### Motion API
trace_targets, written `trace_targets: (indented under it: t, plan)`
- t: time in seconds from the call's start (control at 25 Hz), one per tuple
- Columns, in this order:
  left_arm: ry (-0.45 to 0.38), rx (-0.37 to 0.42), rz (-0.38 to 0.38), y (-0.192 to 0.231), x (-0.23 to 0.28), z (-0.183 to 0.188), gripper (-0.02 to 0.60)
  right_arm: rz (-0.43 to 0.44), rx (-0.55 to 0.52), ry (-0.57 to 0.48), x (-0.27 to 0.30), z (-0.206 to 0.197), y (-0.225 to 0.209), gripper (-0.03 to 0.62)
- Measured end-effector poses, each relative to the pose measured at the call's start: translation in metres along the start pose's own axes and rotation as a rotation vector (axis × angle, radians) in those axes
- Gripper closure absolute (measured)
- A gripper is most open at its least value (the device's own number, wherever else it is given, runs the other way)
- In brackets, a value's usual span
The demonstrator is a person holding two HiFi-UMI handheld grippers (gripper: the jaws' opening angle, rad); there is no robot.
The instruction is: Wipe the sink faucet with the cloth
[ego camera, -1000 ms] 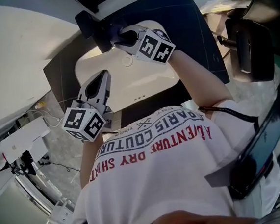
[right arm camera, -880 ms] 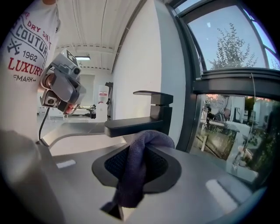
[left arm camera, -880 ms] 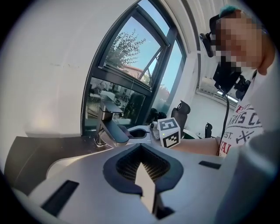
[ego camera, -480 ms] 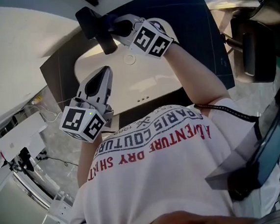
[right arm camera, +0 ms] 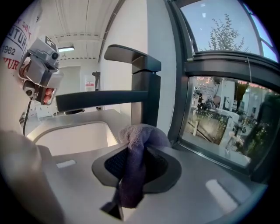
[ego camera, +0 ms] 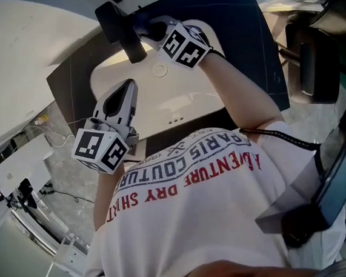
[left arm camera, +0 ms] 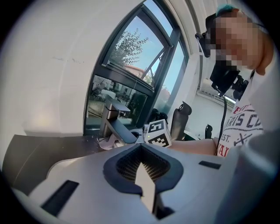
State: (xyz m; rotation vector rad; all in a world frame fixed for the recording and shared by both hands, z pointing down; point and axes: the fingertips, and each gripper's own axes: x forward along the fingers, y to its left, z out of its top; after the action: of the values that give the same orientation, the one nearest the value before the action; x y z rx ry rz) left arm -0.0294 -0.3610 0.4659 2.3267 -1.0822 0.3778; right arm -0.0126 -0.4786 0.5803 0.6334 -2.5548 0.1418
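Right gripper (ego camera: pixel 145 30) at the far edge of the sink (ego camera: pixel 184 97), jaws clenched on a purple-grey cloth (right arm camera: pixel 136 146). The cloth is bunched up by the foot of the dark faucet (right arm camera: pixel 145 87); contact can't be confirmed. The faucet spout reaches out over the white basin. Left gripper (ego camera: pixel 126 95) hangs over the sink's near-left rim, well apart from the faucet, jaws pressed together with nothing between them. Window (right arm camera: pixel 218 109) just behind the faucet.

Purple cloth (right arm camera: pixel 138 142) bunched — at dark angular faucet (right arm camera: pixel 146 87) base.
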Motion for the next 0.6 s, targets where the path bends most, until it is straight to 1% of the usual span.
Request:
trace_targets:
  t: [0.2,0.28,0.36,0.48,0.6]
  plan:
    - [-0.010,-0.010,0.006,0.001,-0.003,0.001,0.580,0.002,0.042,0.006,0.002,-0.003,-0.001,0.526]
    - [-0.015,-0.016,0.008,0.002,-0.004,0.001,0.580,0.017,0.066,-0.033,-0.001,0.001,0.001,0.526]
    - [-0.025,-0.031,0.008,0.003,-0.005,0.003,0.580,0.030,0.073,-0.093,-0.007,0.011,0.003,0.526]
    - [-0.038,-0.043,0.008,0.003,-0.005,0.005,0.580,0.045,0.057,-0.175,-0.017,0.028,0.005,0.526]
    - [-0.038,-0.046,0.008,0.000,-0.005,0.006,0.580,0.056,0.039,-0.209,-0.023,0.039,0.007,0.526]
